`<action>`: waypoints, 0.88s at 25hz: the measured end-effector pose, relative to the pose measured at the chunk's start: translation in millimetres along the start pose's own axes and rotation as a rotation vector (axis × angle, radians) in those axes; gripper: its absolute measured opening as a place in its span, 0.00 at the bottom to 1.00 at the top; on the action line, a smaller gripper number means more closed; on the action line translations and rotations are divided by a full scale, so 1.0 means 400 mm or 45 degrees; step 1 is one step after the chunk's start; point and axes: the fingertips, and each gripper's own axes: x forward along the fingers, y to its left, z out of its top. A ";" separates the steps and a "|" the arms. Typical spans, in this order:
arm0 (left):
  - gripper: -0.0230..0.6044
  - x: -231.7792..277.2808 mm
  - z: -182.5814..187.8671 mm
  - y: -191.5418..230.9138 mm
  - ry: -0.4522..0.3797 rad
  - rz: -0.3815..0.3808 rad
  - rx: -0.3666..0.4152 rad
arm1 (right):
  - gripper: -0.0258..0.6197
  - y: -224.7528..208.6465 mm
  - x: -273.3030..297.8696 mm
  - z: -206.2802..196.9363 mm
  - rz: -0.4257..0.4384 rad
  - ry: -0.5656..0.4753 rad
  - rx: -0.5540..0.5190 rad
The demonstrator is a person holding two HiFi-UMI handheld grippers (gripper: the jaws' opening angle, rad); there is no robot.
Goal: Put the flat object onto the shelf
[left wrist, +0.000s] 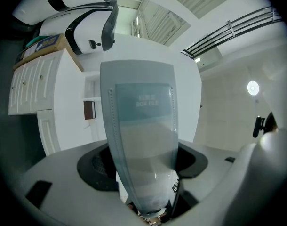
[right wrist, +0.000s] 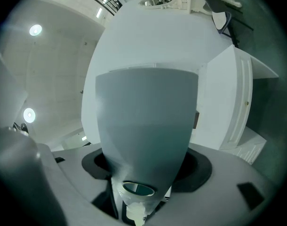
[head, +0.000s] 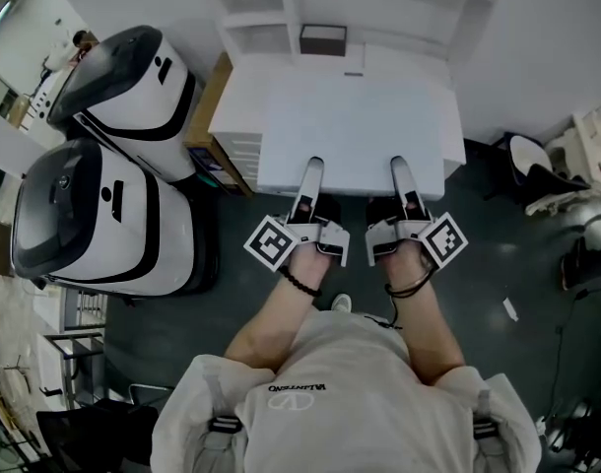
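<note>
Flat pale-grey box file, level, near edge between both jaws, before shelf

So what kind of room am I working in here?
Likely an indoor lab or workroom: a white shelf unit above a desk, two large white-and-black machines parked on the dark floor, and white drawers beside them.
</note>
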 end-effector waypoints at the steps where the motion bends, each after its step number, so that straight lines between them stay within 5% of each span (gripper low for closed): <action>1: 0.53 0.006 -0.001 0.002 -0.002 0.000 0.003 | 0.54 -0.004 0.004 0.004 -0.001 0.002 0.000; 8: 0.53 0.037 0.000 0.008 -0.006 -0.006 0.012 | 0.54 -0.010 0.028 0.021 0.014 0.001 0.010; 22: 0.53 0.352 0.104 0.154 0.042 -0.022 -0.048 | 0.54 -0.111 0.343 0.121 -0.010 -0.046 -0.044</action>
